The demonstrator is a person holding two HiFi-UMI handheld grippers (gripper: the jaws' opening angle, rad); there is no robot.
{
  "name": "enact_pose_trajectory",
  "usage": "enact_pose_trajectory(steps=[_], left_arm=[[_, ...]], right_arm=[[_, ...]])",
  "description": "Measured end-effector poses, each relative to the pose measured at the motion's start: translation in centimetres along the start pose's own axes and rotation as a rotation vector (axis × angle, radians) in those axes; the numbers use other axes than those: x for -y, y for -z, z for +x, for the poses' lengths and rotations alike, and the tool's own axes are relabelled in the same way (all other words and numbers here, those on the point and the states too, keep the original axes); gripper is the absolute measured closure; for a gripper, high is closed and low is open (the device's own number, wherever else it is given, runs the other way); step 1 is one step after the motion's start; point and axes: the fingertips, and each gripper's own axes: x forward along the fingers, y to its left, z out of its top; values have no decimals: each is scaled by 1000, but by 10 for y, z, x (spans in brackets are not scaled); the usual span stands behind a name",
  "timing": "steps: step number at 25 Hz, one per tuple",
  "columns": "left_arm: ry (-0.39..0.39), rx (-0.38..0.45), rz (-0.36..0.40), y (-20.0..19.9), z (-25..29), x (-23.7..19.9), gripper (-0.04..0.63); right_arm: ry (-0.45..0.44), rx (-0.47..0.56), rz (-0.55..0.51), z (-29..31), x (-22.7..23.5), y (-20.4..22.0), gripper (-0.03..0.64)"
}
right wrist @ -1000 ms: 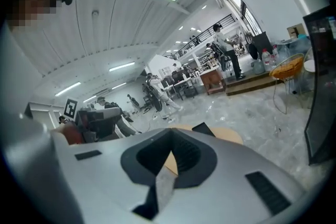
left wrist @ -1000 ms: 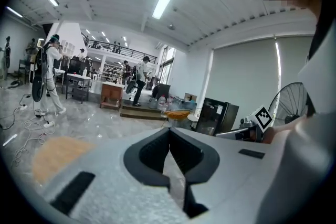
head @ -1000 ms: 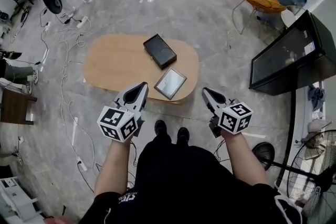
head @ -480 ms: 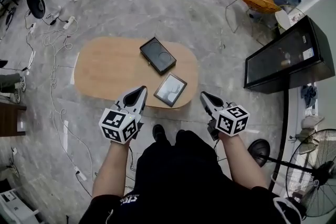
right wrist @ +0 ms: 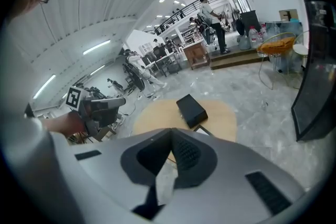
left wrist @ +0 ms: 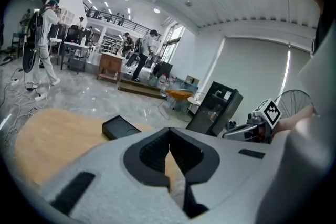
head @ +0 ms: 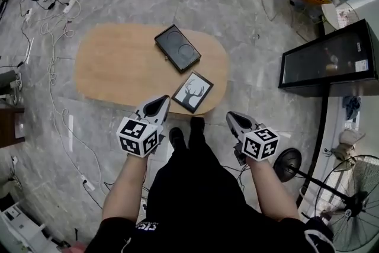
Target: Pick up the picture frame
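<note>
Picture frame [head: 193, 92] flat on table [head: 112, 62], ahead, between left gripper [head: 157, 105] and right gripper [head: 234, 119]; both fingers closed, empty.

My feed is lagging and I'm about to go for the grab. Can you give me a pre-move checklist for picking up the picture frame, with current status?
1. Picture frame in view, lying face up on the wooden table: ok.
2. Frame separate from the black box: ok, they lie apart.
3. Left tongs open for the grasp: not ok, shut and empty.
4. Right tongs open: not ok, shut and empty.
5. Tongs on the frame: not ok, neither touches it.
6. Stand under the frame: cannot tell.
</note>
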Motion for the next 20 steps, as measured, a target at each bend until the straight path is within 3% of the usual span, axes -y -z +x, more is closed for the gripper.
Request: enact_pose_trajectory(steps=[11, 20], left_arm=[[12, -154, -53, 75, 67, -45, 586], [-17, -248, -117, 161, 112, -94, 586]], right_arm=[[-58, -137, 17, 98, 26, 49, 612], [31, -225, 110, 171, 94, 120, 611]])
